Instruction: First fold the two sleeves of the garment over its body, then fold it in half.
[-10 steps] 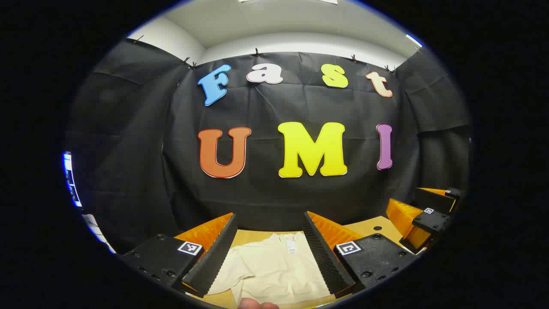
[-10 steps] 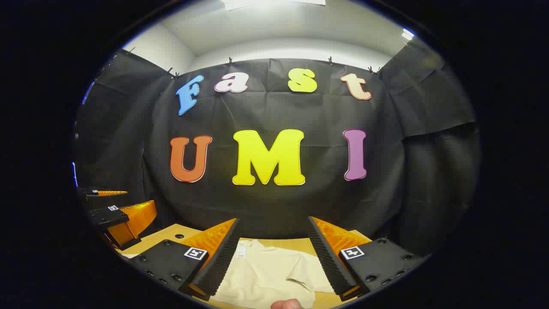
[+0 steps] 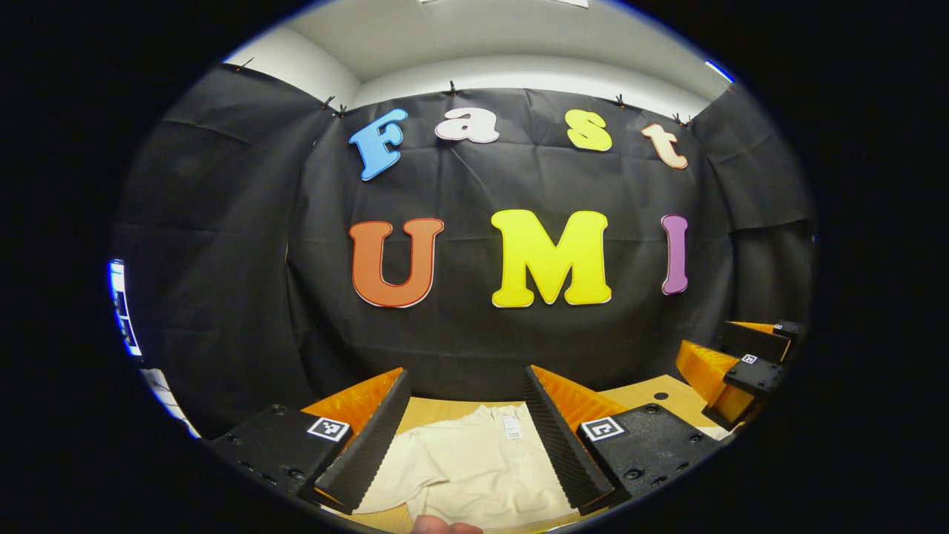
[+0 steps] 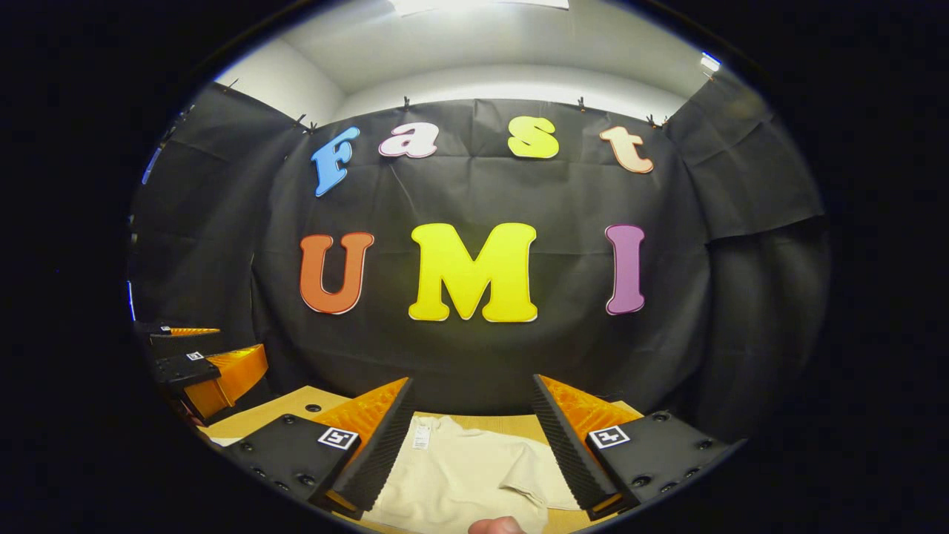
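Left gripper (image 3: 463, 434): fingers spread wide apart, nothing between the ribbed pads; it hovers above the cloth without touching it.
Right gripper (image 4: 471, 437): fingers likewise spread wide, holding nothing, above the cloth.
Fingertip, left gripper view: a bit of the person's finger (image 3: 445, 526) shows at the bottom edge, just below the gap between the fingers.
Fingertip, right gripper view: a finger (image 4: 497, 526) shows at the bottom edge, below the gap.
Garment (image 3: 474, 467): cream-coloured, lying flat on the table; in the left gripper view it spans the gap between the fingers, with one short sleeve (image 3: 397, 463) reaching under the left-hand finger.
Garment in the right gripper view (image 4: 452, 478): spans the gap too, its other sleeve (image 4: 537, 475) lying toward the right-hand finger.
Neck label (image 3: 510, 426): a small white tag at the garment's far edge, close to the right-hand finger in the left gripper view; close to the left-hand finger in the right gripper view (image 4: 422, 436).
Table (image 3: 437, 406): light wood, bare beyond the garment's far edge.
Other gripper: from the left gripper view the right one (image 3: 730, 374) sits off beyond the right-hand finger; from the right gripper view the left one (image 4: 204, 367) sits off beyond the left-hand finger.
Wall (image 3: 222, 259): black cloth, farthest, behind the table.
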A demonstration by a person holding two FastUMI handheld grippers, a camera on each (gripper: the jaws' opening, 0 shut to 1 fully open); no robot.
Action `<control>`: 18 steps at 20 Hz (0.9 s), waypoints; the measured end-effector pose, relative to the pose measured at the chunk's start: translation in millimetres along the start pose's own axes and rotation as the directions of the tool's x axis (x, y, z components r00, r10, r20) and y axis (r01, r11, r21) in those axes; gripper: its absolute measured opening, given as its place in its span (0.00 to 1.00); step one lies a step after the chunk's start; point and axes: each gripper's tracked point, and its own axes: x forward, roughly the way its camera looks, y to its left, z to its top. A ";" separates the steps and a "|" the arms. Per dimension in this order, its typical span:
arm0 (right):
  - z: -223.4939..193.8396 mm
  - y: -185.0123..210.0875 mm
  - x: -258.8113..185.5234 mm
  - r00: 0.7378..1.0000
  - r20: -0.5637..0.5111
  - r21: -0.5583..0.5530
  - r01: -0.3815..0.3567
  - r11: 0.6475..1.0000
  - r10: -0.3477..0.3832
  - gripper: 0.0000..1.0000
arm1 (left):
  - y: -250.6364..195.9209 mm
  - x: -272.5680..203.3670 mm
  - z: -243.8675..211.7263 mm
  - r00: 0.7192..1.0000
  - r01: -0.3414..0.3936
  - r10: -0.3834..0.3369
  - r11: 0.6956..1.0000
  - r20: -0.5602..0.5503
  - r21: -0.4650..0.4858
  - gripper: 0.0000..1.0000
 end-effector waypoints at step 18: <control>-29.3 -70.4 9.3 0.996 -0.091 0.009 0.023 1.000 -0.022 0.96 | -30.7 3.9 -32.8 0.998 0.038 -0.038 0.999 -0.059 -0.013 0.98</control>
